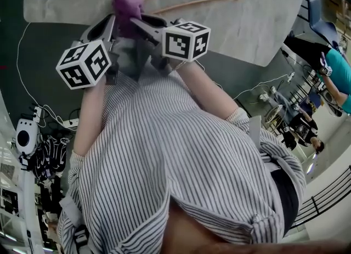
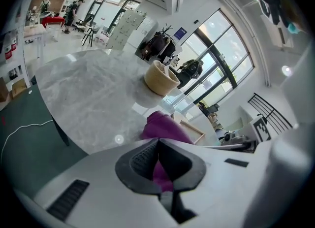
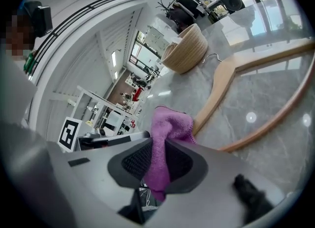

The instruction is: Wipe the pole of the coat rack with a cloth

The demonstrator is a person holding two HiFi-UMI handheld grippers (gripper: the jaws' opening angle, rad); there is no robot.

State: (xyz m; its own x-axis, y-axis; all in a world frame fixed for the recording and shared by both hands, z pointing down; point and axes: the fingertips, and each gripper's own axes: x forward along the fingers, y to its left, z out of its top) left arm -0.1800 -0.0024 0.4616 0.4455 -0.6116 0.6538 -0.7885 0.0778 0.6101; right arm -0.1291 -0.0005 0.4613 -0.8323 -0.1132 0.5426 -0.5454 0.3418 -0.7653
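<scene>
The left gripper and right gripper both pinch the purple cloth over the tabletop beside a wooden hanger; no coat-rack pole shows, so wiping looks unstarted.

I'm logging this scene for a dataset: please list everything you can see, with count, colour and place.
cloth: one, purple, over the table's near edge, between both tools
hanger: one, pale wood, flat on the table beyond the cloth
basket: one, beige, farther back on the table
table: one, grey marbled top
cable: one, white, on the dark floor, left
bystander: one, teal top, far right
shirt: one, striped, on the person
left tool: grey, shut on the cloth
right tool: grey, shut on the cloth
</scene>
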